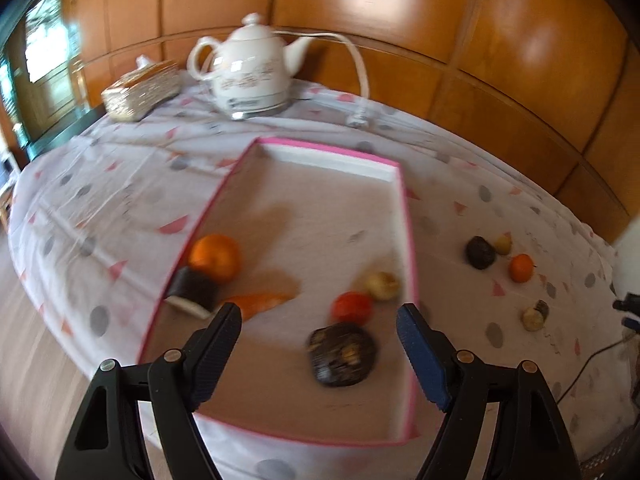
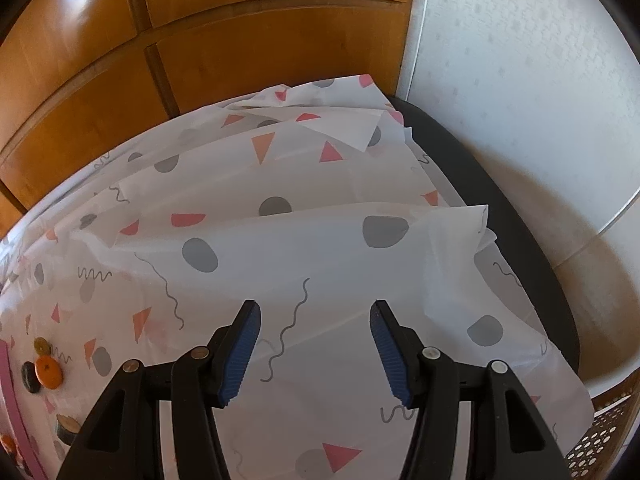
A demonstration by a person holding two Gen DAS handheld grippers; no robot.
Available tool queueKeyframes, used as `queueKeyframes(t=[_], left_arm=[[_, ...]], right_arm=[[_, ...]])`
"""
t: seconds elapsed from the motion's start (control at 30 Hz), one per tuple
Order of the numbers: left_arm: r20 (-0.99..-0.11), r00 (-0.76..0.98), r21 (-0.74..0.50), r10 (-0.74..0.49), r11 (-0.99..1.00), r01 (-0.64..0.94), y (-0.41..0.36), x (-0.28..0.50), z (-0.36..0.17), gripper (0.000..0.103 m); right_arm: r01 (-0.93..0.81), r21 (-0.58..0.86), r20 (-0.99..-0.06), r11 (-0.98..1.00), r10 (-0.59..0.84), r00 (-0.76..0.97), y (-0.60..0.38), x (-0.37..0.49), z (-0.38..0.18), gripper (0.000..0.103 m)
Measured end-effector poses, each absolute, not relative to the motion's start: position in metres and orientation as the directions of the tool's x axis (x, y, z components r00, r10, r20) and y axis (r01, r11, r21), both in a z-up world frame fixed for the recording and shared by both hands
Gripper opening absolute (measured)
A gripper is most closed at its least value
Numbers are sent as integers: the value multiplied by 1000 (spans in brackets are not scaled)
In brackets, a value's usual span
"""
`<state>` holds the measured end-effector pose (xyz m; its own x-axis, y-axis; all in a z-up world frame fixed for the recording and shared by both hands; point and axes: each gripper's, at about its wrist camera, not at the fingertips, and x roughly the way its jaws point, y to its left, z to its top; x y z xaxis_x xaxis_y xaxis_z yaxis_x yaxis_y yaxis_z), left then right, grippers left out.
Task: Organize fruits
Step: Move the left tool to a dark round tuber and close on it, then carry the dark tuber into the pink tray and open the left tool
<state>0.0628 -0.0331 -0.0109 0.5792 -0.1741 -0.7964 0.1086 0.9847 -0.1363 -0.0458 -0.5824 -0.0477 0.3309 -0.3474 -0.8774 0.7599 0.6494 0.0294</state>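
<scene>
Black fingers (image 1: 224, 344) of the left gripper (image 1: 320, 332) are seen spread wide with nothing between them, held above the near end of the pink-edged tray (image 1: 404, 216). Inside the tray, a dark brown fruit (image 1: 342, 354) lies closest to the fingers, with a red fruit (image 1: 352, 307) and a pale one (image 1: 382, 285) just beyond it; a large orange (image 1: 216, 257) and a dark block (image 1: 193, 290) sit against the tray's left wall. Outside the tray's right wall, loose fruits remain on the cloth-covered surface (image 1: 100, 184): a dark one (image 1: 480, 253), a small orange (image 1: 521, 268) and a pale piece (image 1: 535, 316). A white teapot (image 1: 252, 76) stands well beyond the tray's far end.

From the right wrist view, the right gripper (image 2: 315, 344) is shown open and empty over bare cloth, well to the right of the tray. The small orange (image 2: 49, 372) is glimpsed just beside the tray's pink rim (image 2: 12, 396).

Sorting is judged partly done; collection of the outside fruits appears to be in hand. A swing of the right gripper back toward the tray is called for next. Ample free cloth lies to the tray's right, though the surface's edge and folded cloth are close there.
</scene>
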Motion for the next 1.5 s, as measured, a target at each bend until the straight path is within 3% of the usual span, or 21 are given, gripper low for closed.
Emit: queueKeyframes(t=[0.47, 1.0, 1.07, 1.1, 1.13, 1.2, 1.5], left_arm=[[-821, 498, -58, -278, 909, 412, -158, 98, -19, 80], [-870, 411, -10, -274, 842, 539, -242, 164, -56, 83], [-880, 394, -5, -264, 837, 548, -248, 169, -63, 81], [-887, 383, -3, -258, 832, 555, -251, 171, -68, 71], [-896, 371, 3, -245, 831, 557, -254, 172, -74, 51], [-890, 372, -20, -264, 838, 546, -252, 174, -77, 45], [-843, 367, -213, -394, 870, 444, -202, 164, -48, 44]], right_arm=[[736, 71, -867, 673, -323, 379, -576, -45, -43, 58], [732, 114, -858, 672, -305, 413, -580, -45, -38, 58], [733, 121, -857, 669, -302, 417, -580, -46, -38, 58], [733, 121, -856, 669, -303, 418, -580, -46, -38, 58], [734, 120, -855, 669, -306, 418, -580, -46, -38, 58], [736, 118, -854, 666, -310, 418, -581, -46, -38, 58], [750, 113, -856, 652, -320, 407, -586, -50, -40, 58]])
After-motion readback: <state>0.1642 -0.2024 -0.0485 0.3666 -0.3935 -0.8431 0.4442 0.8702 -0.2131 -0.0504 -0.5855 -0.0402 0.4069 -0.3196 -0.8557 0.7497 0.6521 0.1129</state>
